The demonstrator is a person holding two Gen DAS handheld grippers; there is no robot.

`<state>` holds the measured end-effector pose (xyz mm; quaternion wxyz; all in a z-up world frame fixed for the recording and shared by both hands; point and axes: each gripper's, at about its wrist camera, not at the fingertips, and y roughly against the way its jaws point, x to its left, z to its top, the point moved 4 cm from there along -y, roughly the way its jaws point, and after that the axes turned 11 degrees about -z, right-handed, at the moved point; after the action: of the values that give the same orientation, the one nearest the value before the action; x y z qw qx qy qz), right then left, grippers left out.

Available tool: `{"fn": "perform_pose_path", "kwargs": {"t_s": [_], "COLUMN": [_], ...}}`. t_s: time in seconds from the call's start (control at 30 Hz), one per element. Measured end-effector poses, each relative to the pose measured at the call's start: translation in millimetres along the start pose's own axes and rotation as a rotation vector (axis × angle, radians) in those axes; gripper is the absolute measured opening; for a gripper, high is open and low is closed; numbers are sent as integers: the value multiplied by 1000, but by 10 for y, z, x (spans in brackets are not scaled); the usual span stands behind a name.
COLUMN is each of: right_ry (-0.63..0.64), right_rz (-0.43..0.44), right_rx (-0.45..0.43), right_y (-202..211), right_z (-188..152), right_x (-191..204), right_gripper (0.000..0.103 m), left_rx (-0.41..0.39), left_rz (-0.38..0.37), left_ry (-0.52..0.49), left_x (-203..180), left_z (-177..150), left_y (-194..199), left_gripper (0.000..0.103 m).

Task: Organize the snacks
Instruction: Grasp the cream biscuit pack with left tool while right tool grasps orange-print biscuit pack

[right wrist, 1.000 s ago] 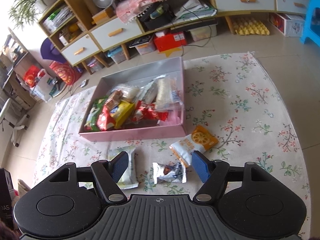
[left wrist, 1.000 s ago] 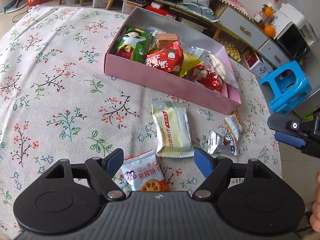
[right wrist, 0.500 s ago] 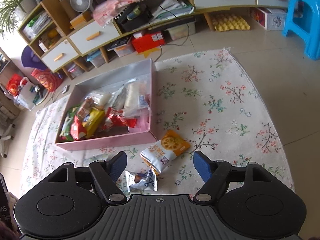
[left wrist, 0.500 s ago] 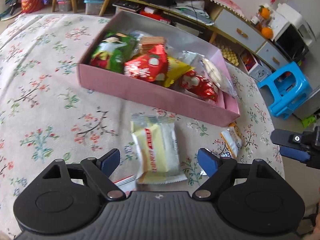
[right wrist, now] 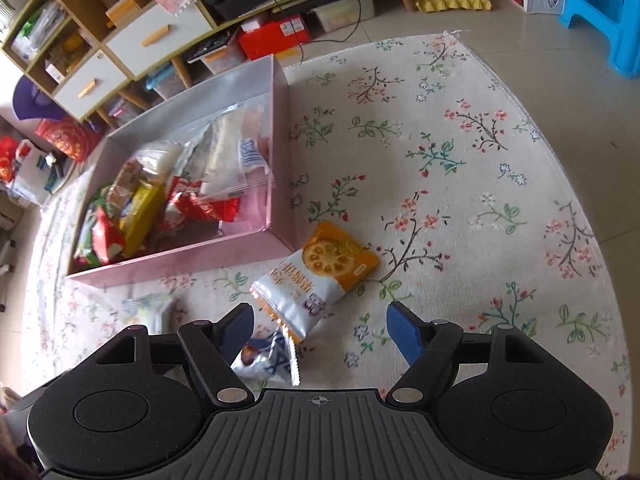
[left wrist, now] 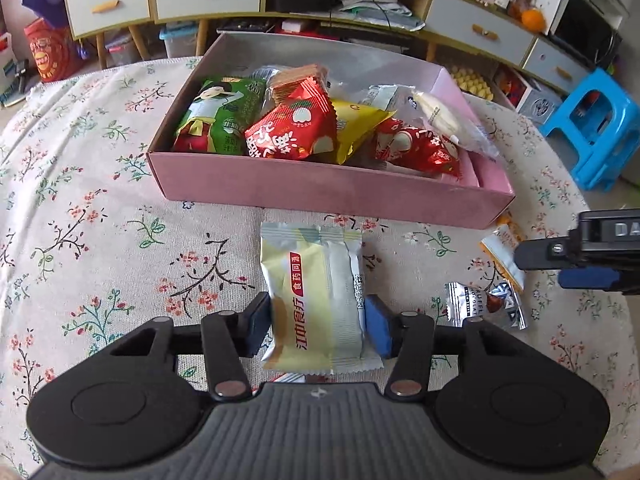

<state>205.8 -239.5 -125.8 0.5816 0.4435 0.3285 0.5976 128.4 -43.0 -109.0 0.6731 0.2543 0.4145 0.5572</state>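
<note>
Snacks fill the pink box (left wrist: 320, 196) on the table (left wrist: 80, 208); left claw (left wrist: 316, 320) grips a yellow packet (left wrist: 316, 300), right claw (right wrist: 320, 330) spread open above an orange packet (right wrist: 320, 276).

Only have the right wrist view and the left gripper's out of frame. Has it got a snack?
Observer: Yes. The left gripper has its fingers pressed on both sides of a yellow-silver packet.
Operator: Anything under it?
Observer: A corner of a red-and-white wrapper peeks out below the packet, by the gripper body.
Operator: Where is it relative to the box?
Observer: The packet's far end points at the middle of the pink box's near wall and stops short of it.
</note>
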Motion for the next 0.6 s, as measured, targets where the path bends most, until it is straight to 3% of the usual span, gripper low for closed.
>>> {"fn": "perform_pose_path", "kwargs": {"t_s": [0.23, 0.6], "right_ry": [26, 122], "right_rz": [-13, -123], "right_rx": [-7, -106], "right_y": [-119, -222], "right_z": [-1, 25], "right_x": [75, 210], "right_gripper": [75, 79], "left_rx": [0, -20], "left_rz": [-16, -33], "left_ry": [23, 61], "left_x": [64, 137], "left_z": [15, 55], "left_y": [48, 147], "left_gripper": [44, 44]}}
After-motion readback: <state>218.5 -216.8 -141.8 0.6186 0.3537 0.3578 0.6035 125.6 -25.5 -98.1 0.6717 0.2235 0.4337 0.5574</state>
